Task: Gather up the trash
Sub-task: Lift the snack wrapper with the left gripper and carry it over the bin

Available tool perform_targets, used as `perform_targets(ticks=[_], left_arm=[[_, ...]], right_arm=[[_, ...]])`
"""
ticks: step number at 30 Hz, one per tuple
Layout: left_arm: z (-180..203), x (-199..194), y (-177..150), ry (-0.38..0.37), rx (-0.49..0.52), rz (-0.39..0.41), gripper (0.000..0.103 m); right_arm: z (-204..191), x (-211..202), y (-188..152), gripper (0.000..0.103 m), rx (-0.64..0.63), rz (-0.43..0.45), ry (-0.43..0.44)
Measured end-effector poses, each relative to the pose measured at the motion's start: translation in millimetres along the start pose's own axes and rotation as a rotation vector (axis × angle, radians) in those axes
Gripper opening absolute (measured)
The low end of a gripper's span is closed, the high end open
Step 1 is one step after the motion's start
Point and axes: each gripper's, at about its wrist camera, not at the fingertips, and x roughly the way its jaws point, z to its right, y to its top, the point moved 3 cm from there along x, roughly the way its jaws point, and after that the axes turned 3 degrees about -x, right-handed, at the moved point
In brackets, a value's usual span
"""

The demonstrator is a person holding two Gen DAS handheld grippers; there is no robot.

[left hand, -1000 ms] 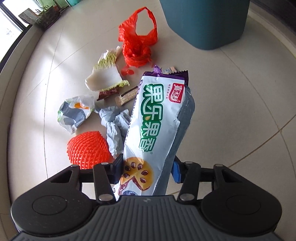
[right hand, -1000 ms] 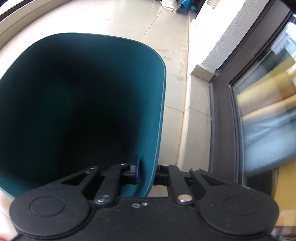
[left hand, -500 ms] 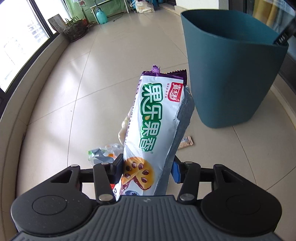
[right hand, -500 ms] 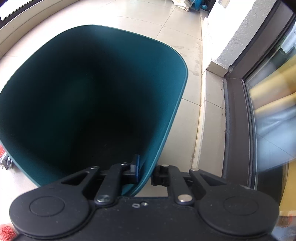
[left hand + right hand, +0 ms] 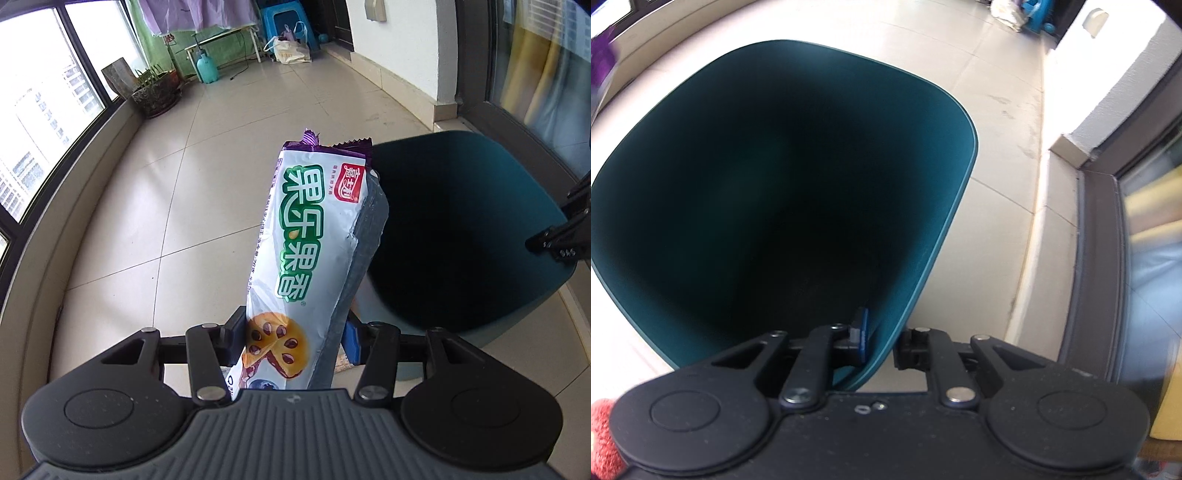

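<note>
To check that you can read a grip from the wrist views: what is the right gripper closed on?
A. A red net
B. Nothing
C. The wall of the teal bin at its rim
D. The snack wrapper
C: in the right wrist view the right gripper has one pad inside and one outside the teal bin wall, while the snack wrapper sits in the left gripper.

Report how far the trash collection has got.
Done: nothing can be confirmed inside the teal bin; its interior is too dark to tell. In hand: the left gripper clamps the snack wrapper raised beside the bin's mouth, while the right gripper pinches the bin's rim. Left: drop the wrapper in; red mesh shows at the right view's edge.
</note>
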Motion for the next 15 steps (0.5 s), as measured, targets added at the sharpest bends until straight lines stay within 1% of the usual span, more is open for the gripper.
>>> perform_targets(ticks=[2,6,8,9,11,13,15], left_arm=[[7.3,-2.3,6.3,-0.022,0.014,0.005,0.05],[27.7,4.9,13.3,-0.063,0.076,-0.013,0.05],[40.9,8.9,13.6,-0.026,0.124,-0.016,0.05],[46.0,12.6,15.6,-0.023,0.136,-0.018,0.05],[53.3,12.6,18.9,-0.026,0.145,-0.007,0.05],[61.2,7.9,26.2,-0.019,0.156,0.023,0.05],[66.4,7.6,34.9,-0.039,0.152,0.032,0.05]], right_arm=[[-2.1,2.9,-0.9,0.012,-0.012,-0.003,0.005],[-2.8,7.0,-4.3,0.012,-0.031,-0.002,0.011],[1.3,10.6,-2.5,0.012,-0.039,-0.001,0.006],[5.1,12.8,-1.7,0.012,-0.038,0.001,0.008],[1.1,11.7,-1.5,0.012,-0.037,0.002,0.008],[2.7,17.0,0.2,0.012,-0.041,0.004,0.006],[4.3,20.6,0.0,0.012,-0.047,0.008,0.004]])
